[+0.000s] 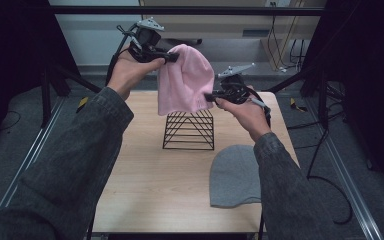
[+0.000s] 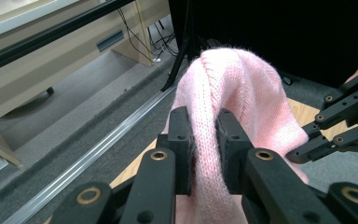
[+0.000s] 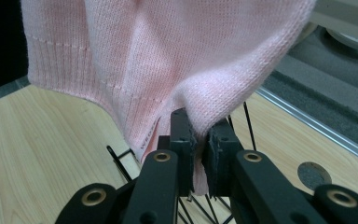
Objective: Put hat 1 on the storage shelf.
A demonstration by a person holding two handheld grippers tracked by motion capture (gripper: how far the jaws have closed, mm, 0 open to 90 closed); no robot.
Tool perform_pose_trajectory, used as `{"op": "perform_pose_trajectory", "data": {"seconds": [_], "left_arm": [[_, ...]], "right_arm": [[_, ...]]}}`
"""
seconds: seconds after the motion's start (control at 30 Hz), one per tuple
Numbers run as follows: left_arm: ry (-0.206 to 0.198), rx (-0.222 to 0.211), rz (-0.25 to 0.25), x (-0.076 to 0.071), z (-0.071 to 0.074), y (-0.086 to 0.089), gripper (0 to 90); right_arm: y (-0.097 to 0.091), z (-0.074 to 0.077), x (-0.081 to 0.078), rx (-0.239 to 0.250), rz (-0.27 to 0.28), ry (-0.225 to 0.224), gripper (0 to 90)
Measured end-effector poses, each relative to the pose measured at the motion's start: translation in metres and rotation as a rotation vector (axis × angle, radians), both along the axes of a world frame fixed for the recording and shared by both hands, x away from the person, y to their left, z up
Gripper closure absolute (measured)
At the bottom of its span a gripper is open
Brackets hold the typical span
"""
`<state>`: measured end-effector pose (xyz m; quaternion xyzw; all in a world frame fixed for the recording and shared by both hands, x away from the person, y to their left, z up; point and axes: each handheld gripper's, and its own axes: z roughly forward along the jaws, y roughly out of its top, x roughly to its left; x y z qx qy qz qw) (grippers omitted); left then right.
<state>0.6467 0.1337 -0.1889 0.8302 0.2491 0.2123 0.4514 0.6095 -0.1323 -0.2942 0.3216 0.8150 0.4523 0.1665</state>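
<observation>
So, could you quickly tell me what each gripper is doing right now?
Left gripper: shut on the pink beanie, near its crown.
Right gripper: shut on the pink beanie's lower edge.

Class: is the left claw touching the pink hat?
Touching. The left gripper view shows the left claw clamped on a fold of the pink hat.

Black wire rack [image 1: 189,130] stands mid-table, directly under the hanging pink hat [image 1: 185,80] — blocks approach from below. Left of rack: bare table [image 1: 140,175], free passage. Right-front of rack: grey hat [image 1: 235,176] lies flat — low obstacle.
</observation>
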Motion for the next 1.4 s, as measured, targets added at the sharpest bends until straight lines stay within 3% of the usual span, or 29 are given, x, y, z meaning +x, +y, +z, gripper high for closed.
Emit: {"op": "perform_pose_trajectory", "data": {"seconds": [0.5,0.73,1.4], "left_arm": [[0.036,0.003,-0.003,0.010,-0.026,-0.003,77.8],[0.034,-0.003,-0.010,0.007,-0.030,-0.003,77.6],[0.023,0.006,-0.030,0.000,-0.035,-0.008,77.4]], "right_arm": [[0.001,-0.024,0.002,-0.038,0.000,0.034,82.9],[0.001,-0.027,-0.002,-0.061,0.000,0.019,82.5],[-0.004,-0.036,-0.006,-0.067,-0.004,0.030,81.9]]}}
